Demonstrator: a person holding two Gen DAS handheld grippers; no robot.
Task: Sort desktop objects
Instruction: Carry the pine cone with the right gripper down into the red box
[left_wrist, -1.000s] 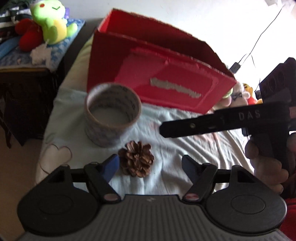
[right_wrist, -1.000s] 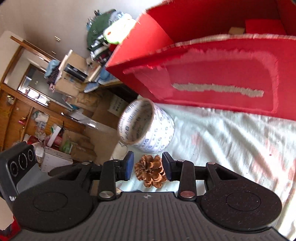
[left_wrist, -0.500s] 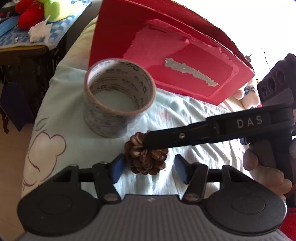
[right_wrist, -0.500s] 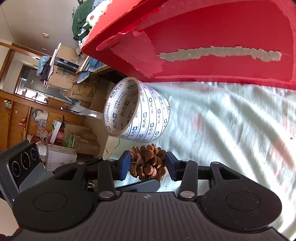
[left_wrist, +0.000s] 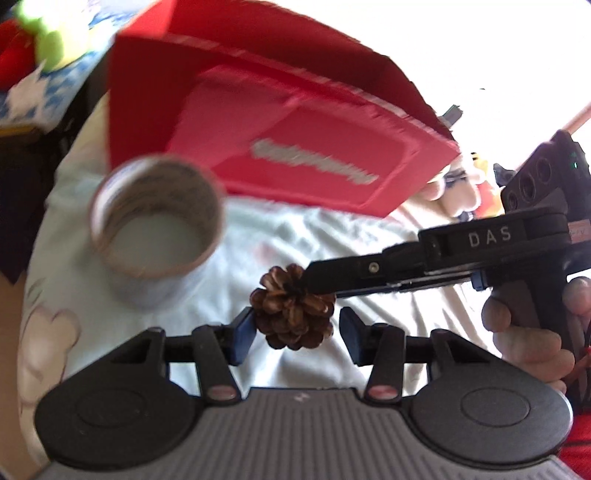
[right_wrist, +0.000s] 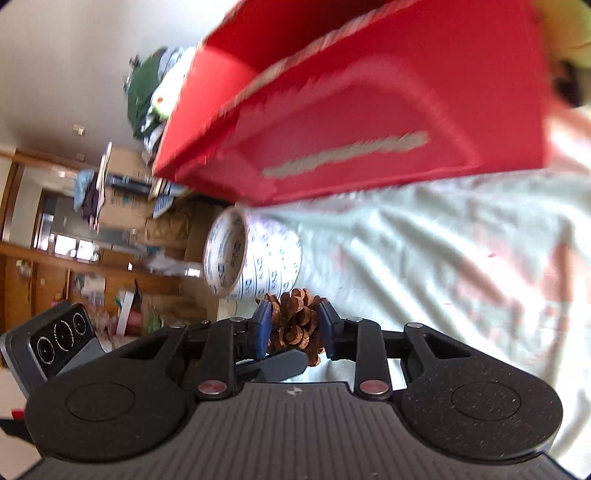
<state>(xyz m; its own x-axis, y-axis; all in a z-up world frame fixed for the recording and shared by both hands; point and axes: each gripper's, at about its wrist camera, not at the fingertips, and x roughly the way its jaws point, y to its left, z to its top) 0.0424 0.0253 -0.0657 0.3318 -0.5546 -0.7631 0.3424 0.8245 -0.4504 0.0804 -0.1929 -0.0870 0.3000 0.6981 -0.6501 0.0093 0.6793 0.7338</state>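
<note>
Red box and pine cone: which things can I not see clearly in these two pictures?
- Red box contents: both views; its front wall hides them.
- Print on the tape roll: blurred in both views.
- Underside of the pine cone: hidden by the right gripper shut on it.
- Whether the cone has left the cloth: unclear.

Left gripper open, blue pads either side of pine cone. Right gripper reaching in from the right, clamped on cone's top. Blurred tape roll near, upright on pale cloth. Red box behind.
</note>
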